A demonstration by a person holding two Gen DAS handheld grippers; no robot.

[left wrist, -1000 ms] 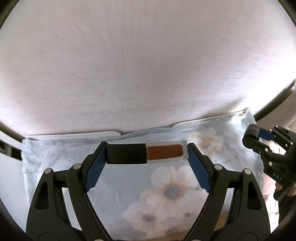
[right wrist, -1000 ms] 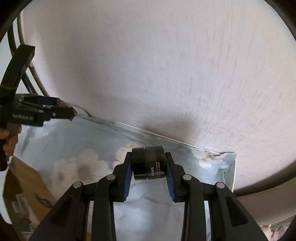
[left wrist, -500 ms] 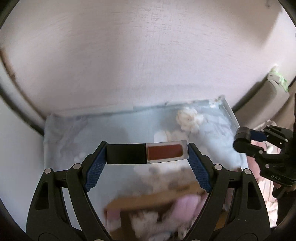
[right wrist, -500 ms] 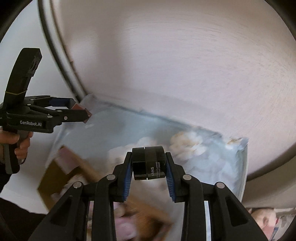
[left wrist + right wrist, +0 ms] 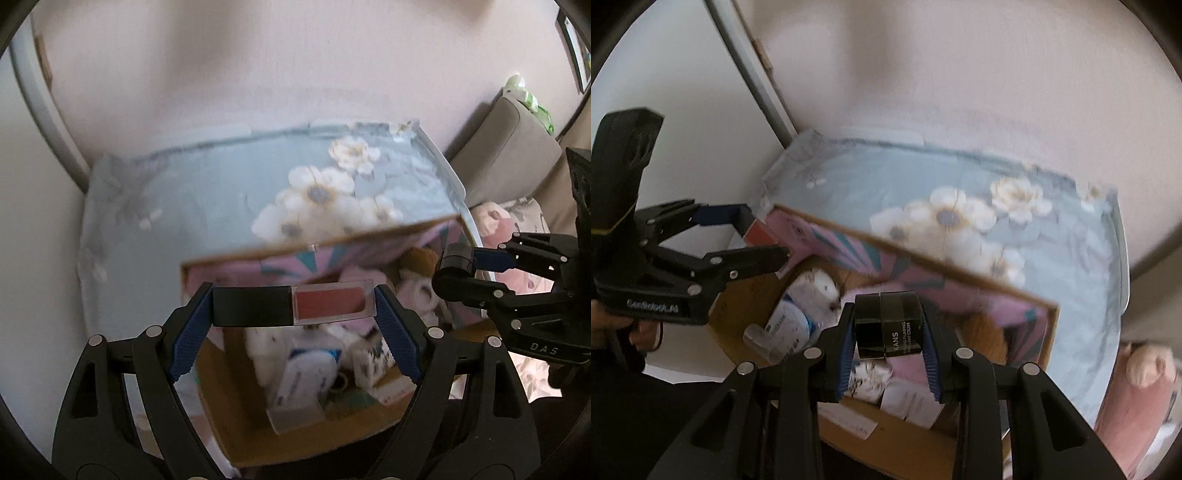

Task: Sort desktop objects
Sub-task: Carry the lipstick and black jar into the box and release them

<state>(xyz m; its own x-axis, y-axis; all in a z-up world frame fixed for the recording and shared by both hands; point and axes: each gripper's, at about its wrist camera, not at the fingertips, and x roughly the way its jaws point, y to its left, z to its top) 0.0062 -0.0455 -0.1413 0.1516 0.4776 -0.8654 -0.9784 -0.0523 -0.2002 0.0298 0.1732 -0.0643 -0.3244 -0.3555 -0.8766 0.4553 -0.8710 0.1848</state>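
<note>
Your left gripper [image 5: 294,307] clamps a black-capped clear red lip-gloss tube [image 5: 293,306] above the open cardboard box [image 5: 310,439]. Your right gripper [image 5: 888,334] grips a small black cream jar [image 5: 888,325] over that box.

wrist views: 2 | facing: downward, close | shared: open box [image 5: 295,254]

Plain pale pink wall [image 5: 258,74] fills 12 o'clock. Grey curved frame [image 5: 40,96] at 10 o'clock, white wall beyond. Beige cushioned seat [image 5: 509,155] at 2 o'clock. Floral blue cloth [image 5: 184,206] covers worktop. Soft daylight, blurry.
</note>
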